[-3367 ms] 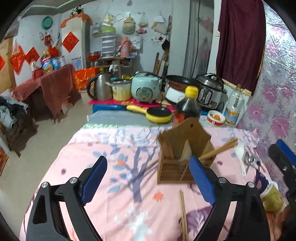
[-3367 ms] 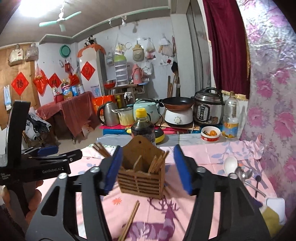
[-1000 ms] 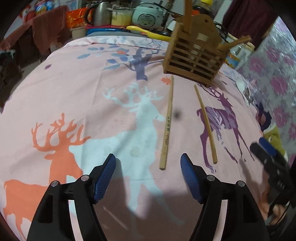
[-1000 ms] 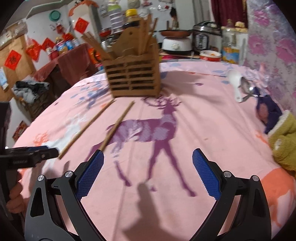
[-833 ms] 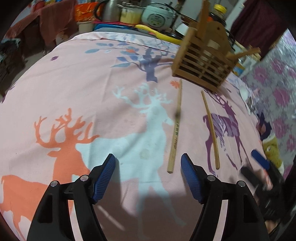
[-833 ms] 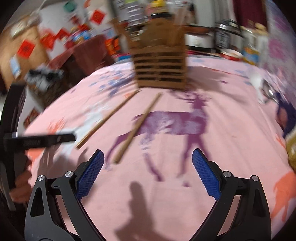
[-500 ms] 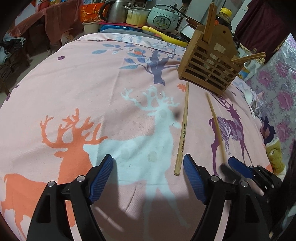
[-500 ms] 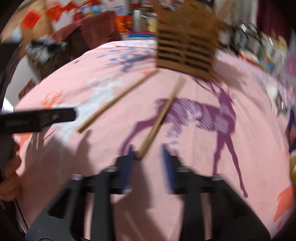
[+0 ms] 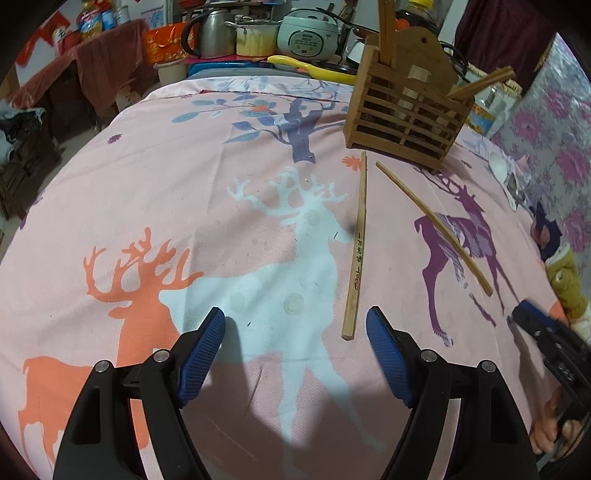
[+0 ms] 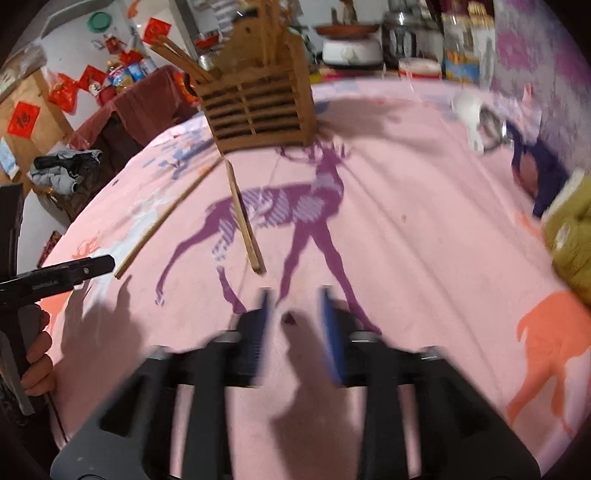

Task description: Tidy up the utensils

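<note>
The left gripper [image 9: 295, 354] hangs wide open over the tablecloth [image 9: 184, 184], one chopstick [image 9: 357, 254] lying ahead of it. The other chopstick [image 10: 244, 218] lies before the blurred right gripper [image 10: 295, 317], whose jaws have just been opening, seemingly empty. The wooden holder [image 10: 258, 103] stands beyond.

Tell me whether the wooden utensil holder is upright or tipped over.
Upright: the wooden utensil holder stands on its base on the tablecloth, chopsticks poking out the top.

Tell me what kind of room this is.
Probably a lived-in home kitchen and dining room: a rice cooker and kettle stand behind a table with a deer-print cloth, which holds a wooden chopstick holder.
</note>
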Motion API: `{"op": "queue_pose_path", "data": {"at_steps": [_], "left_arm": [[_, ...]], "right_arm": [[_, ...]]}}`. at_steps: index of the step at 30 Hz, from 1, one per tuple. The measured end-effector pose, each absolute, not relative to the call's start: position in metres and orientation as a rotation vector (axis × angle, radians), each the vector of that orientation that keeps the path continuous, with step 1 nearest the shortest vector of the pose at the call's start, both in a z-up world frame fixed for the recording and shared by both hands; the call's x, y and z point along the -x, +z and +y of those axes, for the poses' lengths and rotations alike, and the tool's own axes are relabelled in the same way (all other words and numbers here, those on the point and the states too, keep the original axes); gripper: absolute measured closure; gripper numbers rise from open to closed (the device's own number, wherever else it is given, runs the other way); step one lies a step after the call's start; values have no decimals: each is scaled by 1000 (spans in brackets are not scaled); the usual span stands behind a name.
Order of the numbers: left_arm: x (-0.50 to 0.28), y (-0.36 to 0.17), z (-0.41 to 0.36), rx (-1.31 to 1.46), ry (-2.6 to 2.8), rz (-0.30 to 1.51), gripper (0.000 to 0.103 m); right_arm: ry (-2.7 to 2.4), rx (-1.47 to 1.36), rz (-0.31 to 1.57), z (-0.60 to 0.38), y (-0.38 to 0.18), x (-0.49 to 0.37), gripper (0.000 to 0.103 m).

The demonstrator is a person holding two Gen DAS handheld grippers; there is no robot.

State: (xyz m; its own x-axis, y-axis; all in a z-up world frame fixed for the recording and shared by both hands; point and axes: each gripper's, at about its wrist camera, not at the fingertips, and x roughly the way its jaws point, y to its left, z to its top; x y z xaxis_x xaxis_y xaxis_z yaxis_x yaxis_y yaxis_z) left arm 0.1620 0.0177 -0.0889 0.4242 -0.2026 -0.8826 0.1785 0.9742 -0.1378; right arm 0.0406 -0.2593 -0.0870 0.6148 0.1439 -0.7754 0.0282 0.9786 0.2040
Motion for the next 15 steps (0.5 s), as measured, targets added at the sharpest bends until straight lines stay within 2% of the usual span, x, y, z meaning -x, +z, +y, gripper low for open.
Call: {"op": "queue_pose_path", "data": {"at_steps": [1,6,7,8,9,10,15], "left_arm": [[-162,-90,17,21,-238,1110,25],[-163,-92,17,19,-232,1121,25],[-163,-92,17,20,-232,1121,25],[-164,-92,17,20,-231,1122,25],[-164,-93,17,18,-231,1122,25],[-164,-92,17,14,-230,1122,25],[-162,-92,12,-13,-238,1116,25]], "right_arm": [[68,-168,877,-255,-83,-41,40],[92,2,876,-221,-81,-72,40],[96,18,898,-217,-85,-79,45],[112,30,950,-213,-94,-89,64],[126,23,992,-212,-100,-95,77],[149,3,994,-213,-101,-96,96],[80,-54,982,-230,-97,-77,97]]}}
